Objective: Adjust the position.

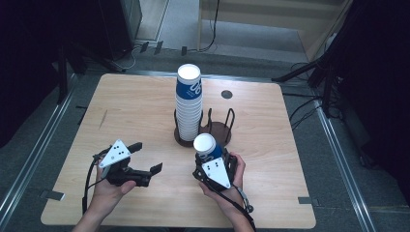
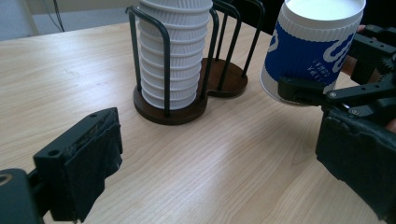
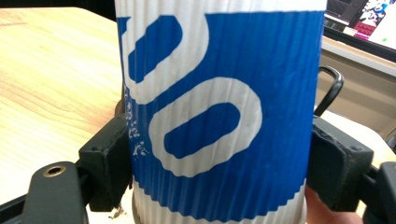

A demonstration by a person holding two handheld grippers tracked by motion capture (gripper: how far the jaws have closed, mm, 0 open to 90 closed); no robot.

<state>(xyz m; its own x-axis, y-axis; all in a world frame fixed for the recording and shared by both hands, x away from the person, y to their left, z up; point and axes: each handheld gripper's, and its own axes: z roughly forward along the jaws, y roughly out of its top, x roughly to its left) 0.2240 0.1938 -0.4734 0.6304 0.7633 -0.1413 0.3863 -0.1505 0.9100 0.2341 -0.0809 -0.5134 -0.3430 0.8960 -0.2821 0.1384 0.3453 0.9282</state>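
On the tabletop: a pale wooden tabletop seen from above, with a person's two hands coming in from the near edge, each holding a gripper.
Held cup: a blue-and-white ribbed paper cup stands upright between the jaws of the right gripper, just in front of the cup rack; its open mouth faces up.
Cup and jaws: in the right gripper view the cup sits squarely between the two black pads, one pressed against each side of its lower half, the base just below them.
Right jaws: closed on the cup, gripping it.
Left gripper: the left gripper rests low near the front left of the tabletop, well apart from the cup.
Left jaws: spread wide with nothing between them; in the left gripper view bare wood lies in the gap.
Rack: a dark wire holder with two round bases; its left bay carries a tall stack of cups, its right bay stands free.
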